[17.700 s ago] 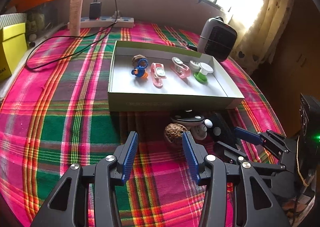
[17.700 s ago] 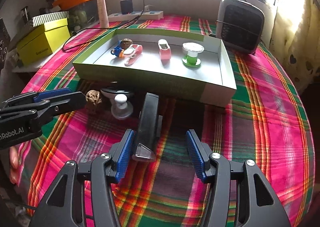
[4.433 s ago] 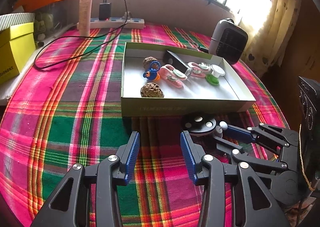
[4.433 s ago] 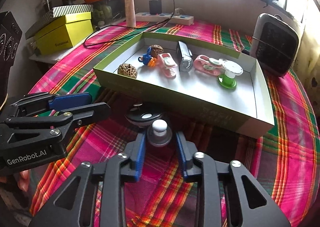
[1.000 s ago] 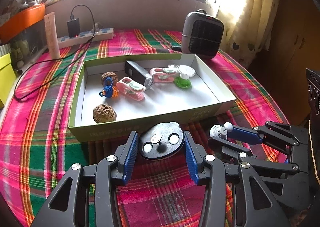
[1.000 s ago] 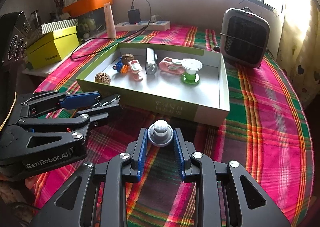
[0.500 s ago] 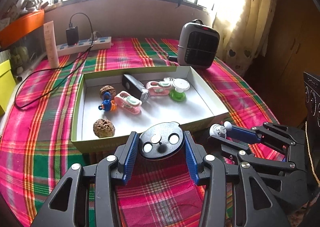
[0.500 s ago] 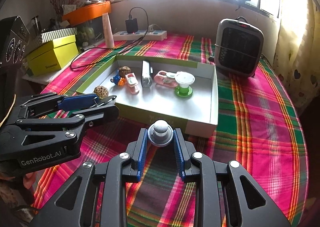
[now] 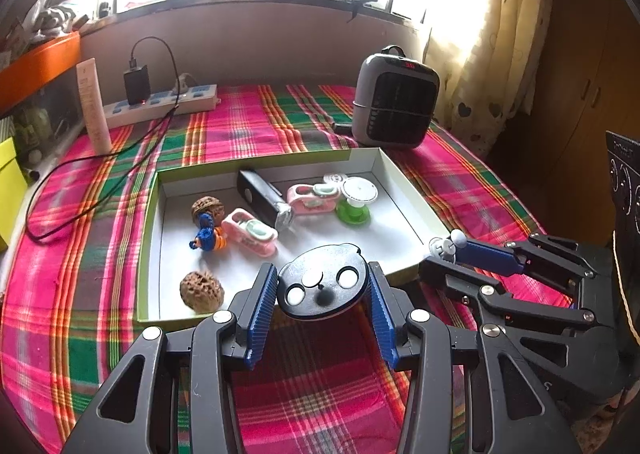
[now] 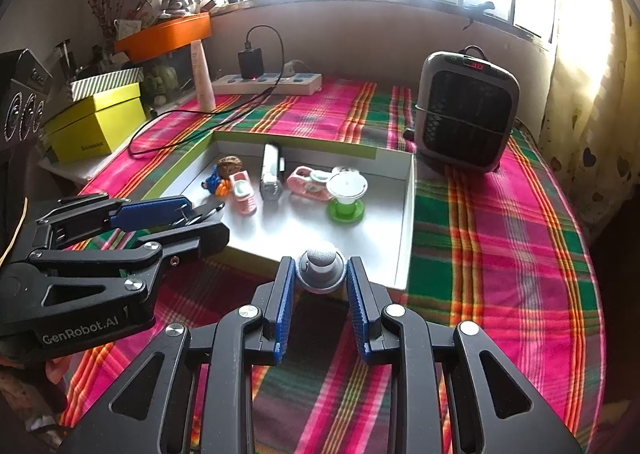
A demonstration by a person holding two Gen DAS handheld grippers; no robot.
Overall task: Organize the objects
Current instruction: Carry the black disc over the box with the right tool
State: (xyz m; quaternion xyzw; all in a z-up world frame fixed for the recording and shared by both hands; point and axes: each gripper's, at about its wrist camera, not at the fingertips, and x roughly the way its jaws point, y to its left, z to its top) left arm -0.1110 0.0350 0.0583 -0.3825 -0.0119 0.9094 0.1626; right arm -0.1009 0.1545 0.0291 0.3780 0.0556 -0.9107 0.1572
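My left gripper (image 9: pixel 323 286) is shut on a black round panda-face disc (image 9: pixel 322 287) and holds it above the near edge of the green-rimmed box (image 9: pixel 416 198). My right gripper (image 10: pixel 321 274) is shut on a small grey-white knob (image 10: pixel 320 269) and holds it over the box's near right corner (image 10: pixel 408 214); the knob also shows in the left wrist view (image 9: pixel 444 247). Inside the box lie two walnuts (image 9: pixel 198 288), a blue-orange figure (image 9: pixel 207 237), two pink clips (image 9: pixel 250 232), a black stapler (image 9: pixel 262 196) and a green-white spool (image 9: pixel 354 200).
A grey heater (image 9: pixel 394 98) stands behind the box at the right. A power strip with a charger (image 9: pixel 160 104) and a cable lie at the back left, beside a tall tube (image 9: pixel 93 106). A yellow box (image 10: pixel 94 126) sits at the left. The plaid cloth (image 10: pixel 500 238) covers the table.
Both grippers have risen and moved forward with their objects, from in front of the box to over its near edge. The box's contents have not moved.
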